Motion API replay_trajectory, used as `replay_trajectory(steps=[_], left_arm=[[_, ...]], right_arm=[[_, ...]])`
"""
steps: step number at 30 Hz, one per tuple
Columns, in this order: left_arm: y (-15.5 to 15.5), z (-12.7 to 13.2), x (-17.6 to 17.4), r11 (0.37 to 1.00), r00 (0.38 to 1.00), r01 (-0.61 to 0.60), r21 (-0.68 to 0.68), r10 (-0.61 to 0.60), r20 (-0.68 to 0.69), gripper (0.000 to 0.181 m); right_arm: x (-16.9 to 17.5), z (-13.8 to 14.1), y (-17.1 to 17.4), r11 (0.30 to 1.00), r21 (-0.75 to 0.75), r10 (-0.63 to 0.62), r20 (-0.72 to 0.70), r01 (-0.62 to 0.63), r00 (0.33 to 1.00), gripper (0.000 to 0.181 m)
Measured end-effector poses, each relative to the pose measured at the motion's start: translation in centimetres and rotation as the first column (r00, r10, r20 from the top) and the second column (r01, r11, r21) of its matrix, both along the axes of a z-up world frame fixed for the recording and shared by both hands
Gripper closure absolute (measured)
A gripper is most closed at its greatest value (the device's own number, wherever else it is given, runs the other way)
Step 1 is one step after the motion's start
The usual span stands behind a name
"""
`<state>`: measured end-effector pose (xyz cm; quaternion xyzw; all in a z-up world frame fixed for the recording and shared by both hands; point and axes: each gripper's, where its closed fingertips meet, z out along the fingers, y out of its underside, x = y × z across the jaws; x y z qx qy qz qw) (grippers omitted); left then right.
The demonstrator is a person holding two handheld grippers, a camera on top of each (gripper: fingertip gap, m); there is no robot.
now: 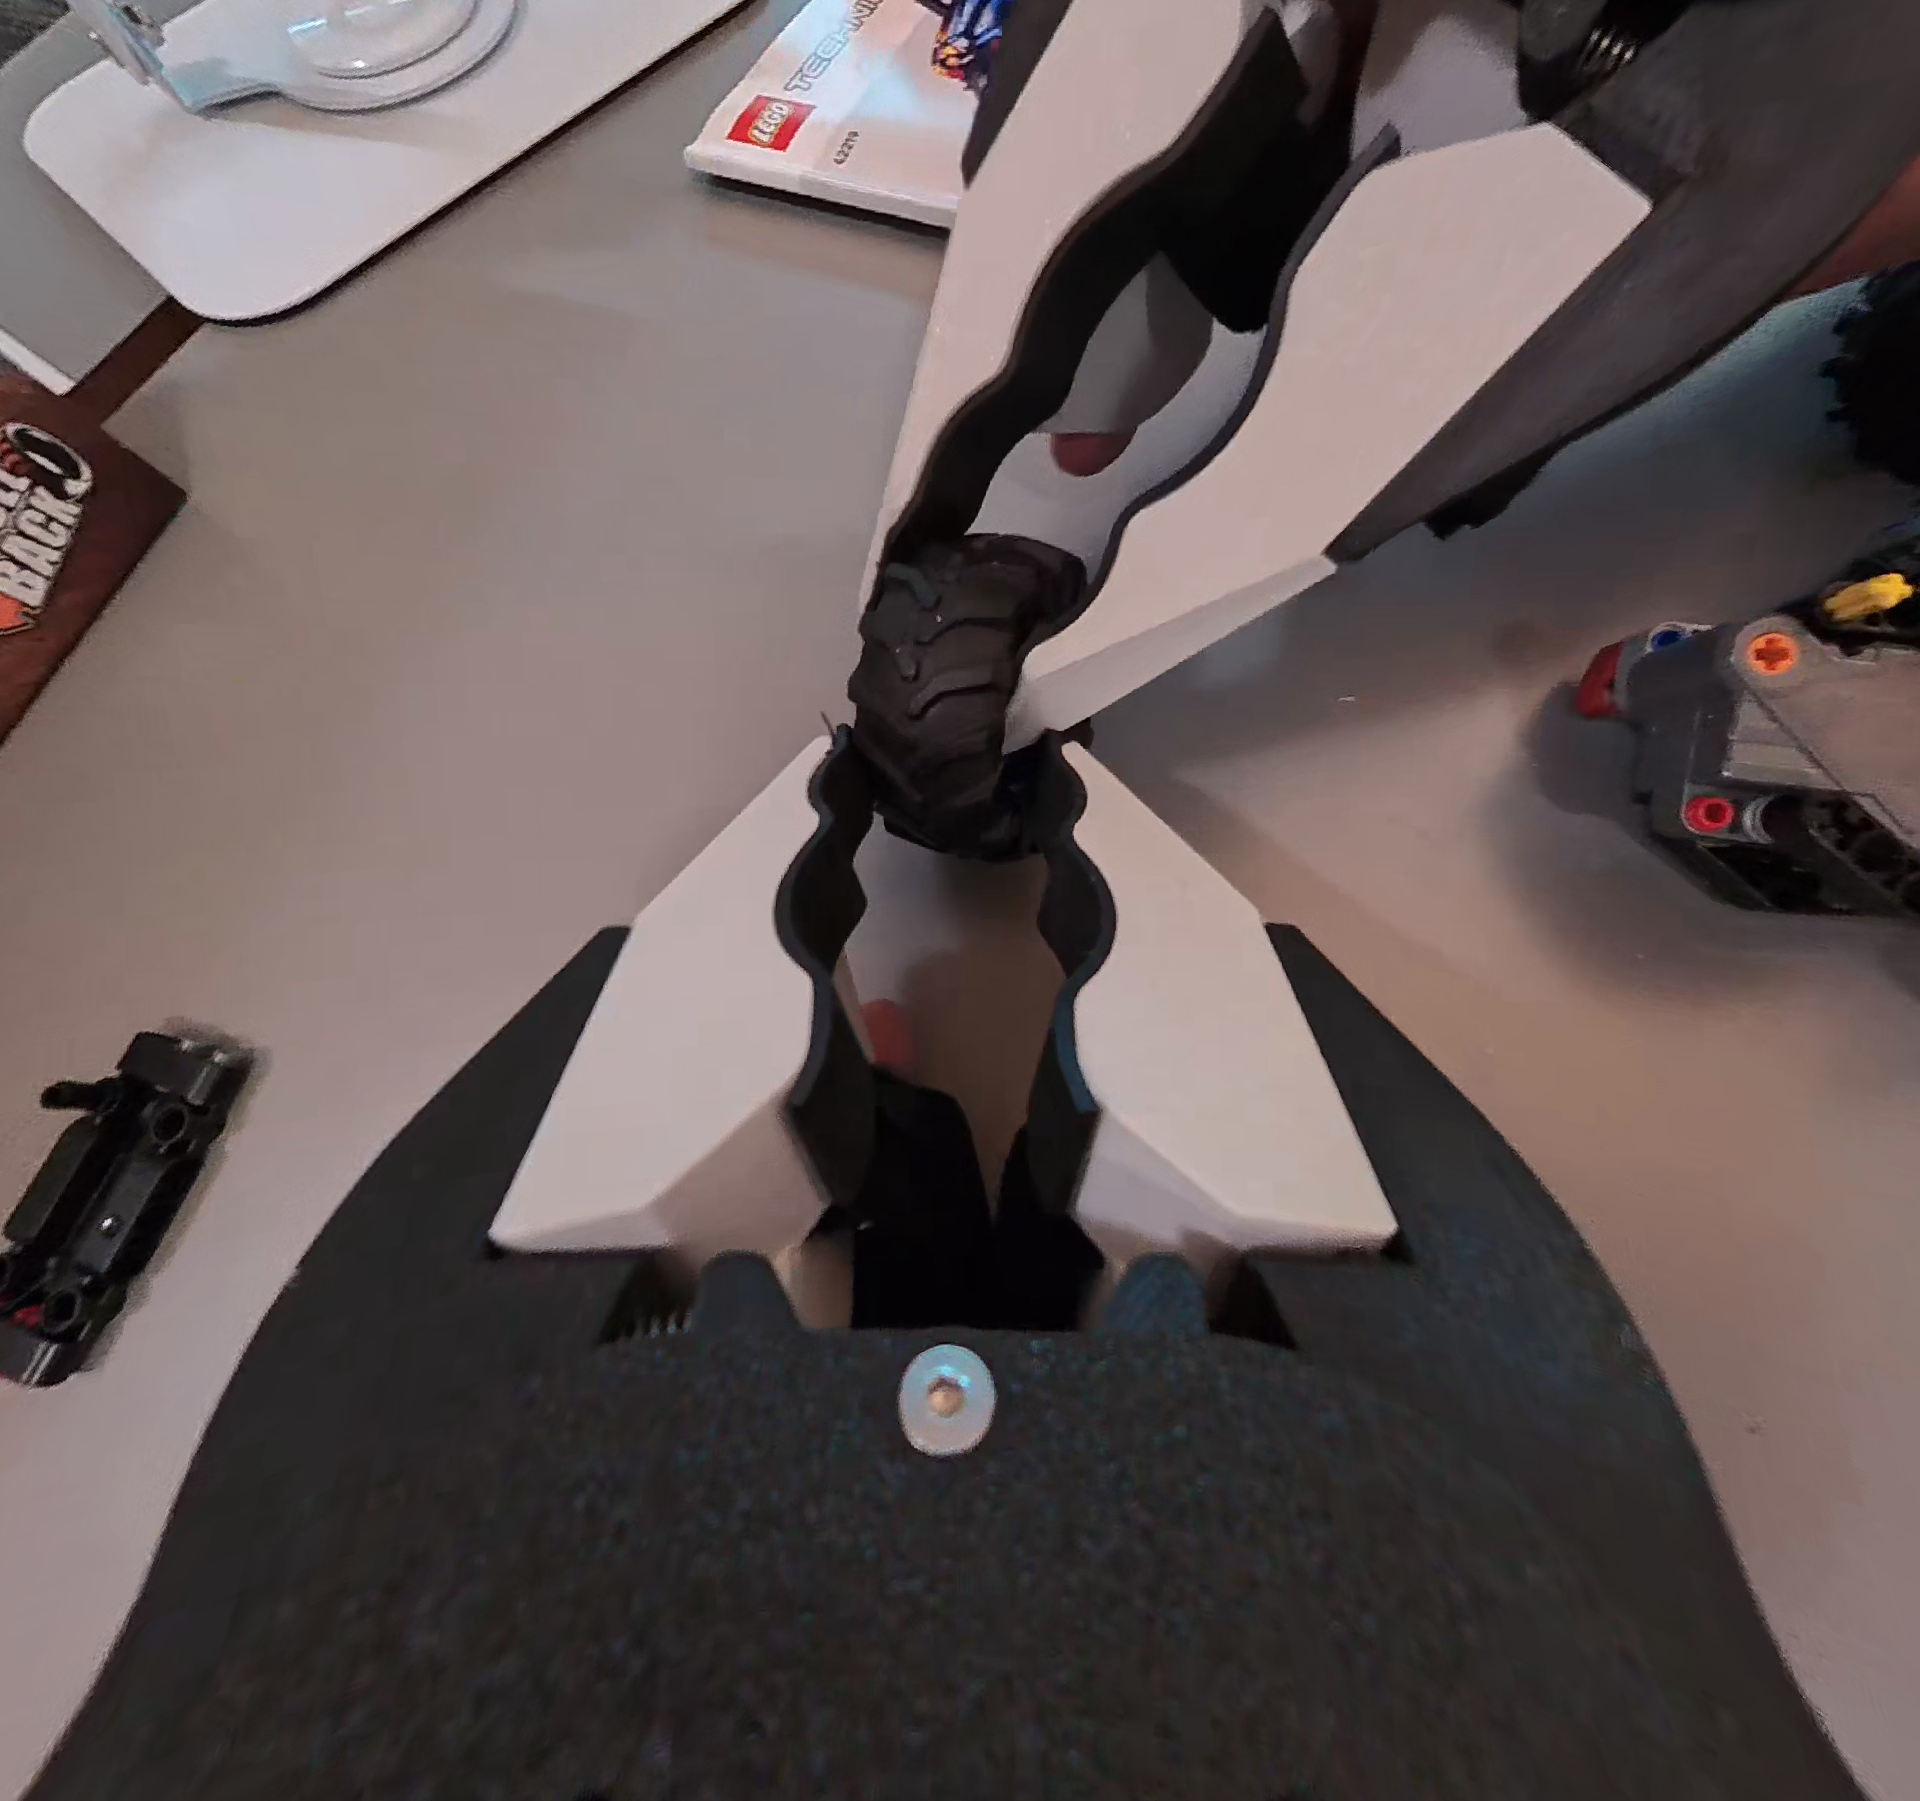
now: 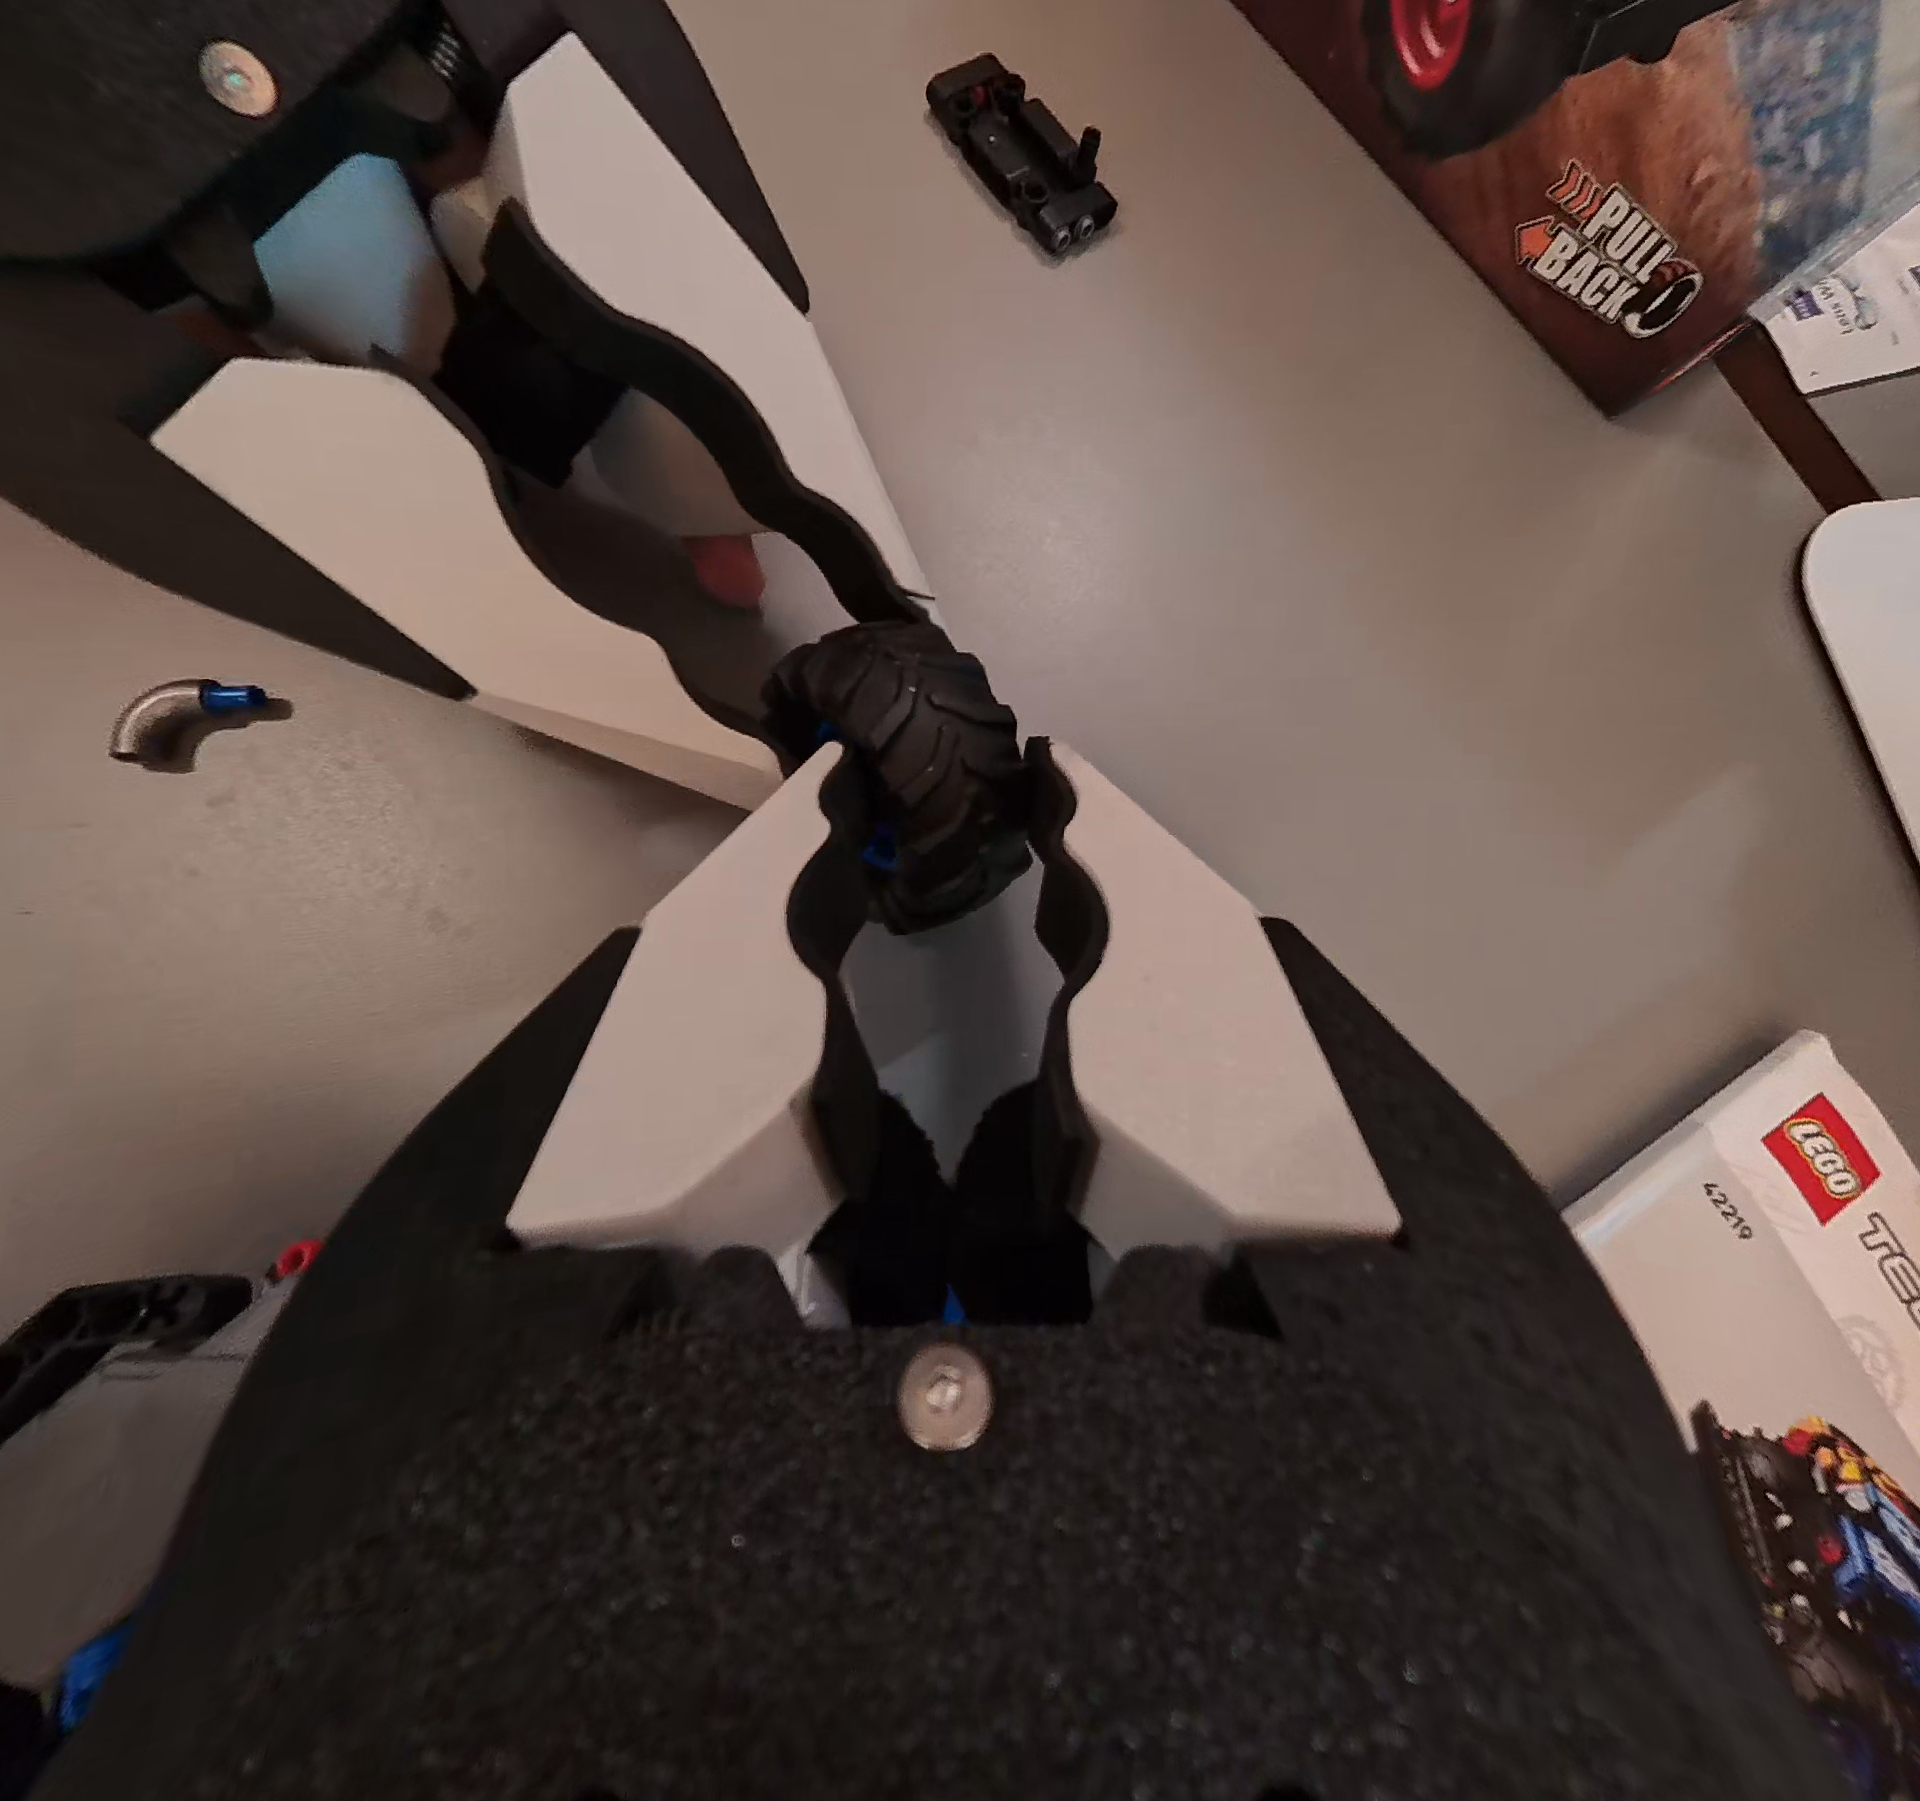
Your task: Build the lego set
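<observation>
I have both grippers clamped on 1 black treaded tyre [image 1: 951, 702], my left gripper [image 1: 948, 764] from below and my right gripper [image 2: 940, 764] from the far side, above mid-counter [image 1: 499, 691]; a grey brick chassis [image 1: 1766, 764] sits apart, wheel-less here.

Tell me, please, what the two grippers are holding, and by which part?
Both the left gripper and the right gripper clamp one black treaded tyre at their fingertips, apparently across its sidewalls, from opposite ends.
</observation>
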<state>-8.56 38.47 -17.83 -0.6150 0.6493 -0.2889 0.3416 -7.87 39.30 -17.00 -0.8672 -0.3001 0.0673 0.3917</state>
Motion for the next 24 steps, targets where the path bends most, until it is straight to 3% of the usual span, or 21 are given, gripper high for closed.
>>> replay_trajectory(steps=[10, 17, 21, 24], left_arm=[[0.6, -0.1, -0.2, 0.966, 0.985, -0.167, 0.196, 0.173, -0.010, 0.150], [0.8, 0.2, -0.2, 0.934, 0.990, -0.131, 0.332, 0.141, -0.005, 0.148], [0.8, 0.5, 0.2, 0.973, 0.999, -0.030, 0.229, 0.021, 0.040, 0.147], [1.3, 0.8, 0.5, 0.973, 0.997, -0.072, 0.221, 0.062, 0.055, 0.151]], right_arm=[[0.0, -0.1, 0.3, 0.998, 0.042, -0.049, 0.097, 0.045, 0.994, 0.153], [0.3, -0.1, 0.2, 0.999, 0.050, -0.016, 0.116, 0.010, 0.993, 0.152], [0.8, -0.2, 0.1, 0.999, -0.043, -0.002, -0.123, -0.003, 0.992, 0.152], [1.4, -0.6, 0.7, 0.983, -0.180, -0.090, -0.284, 0.040, 0.954, 0.153]])
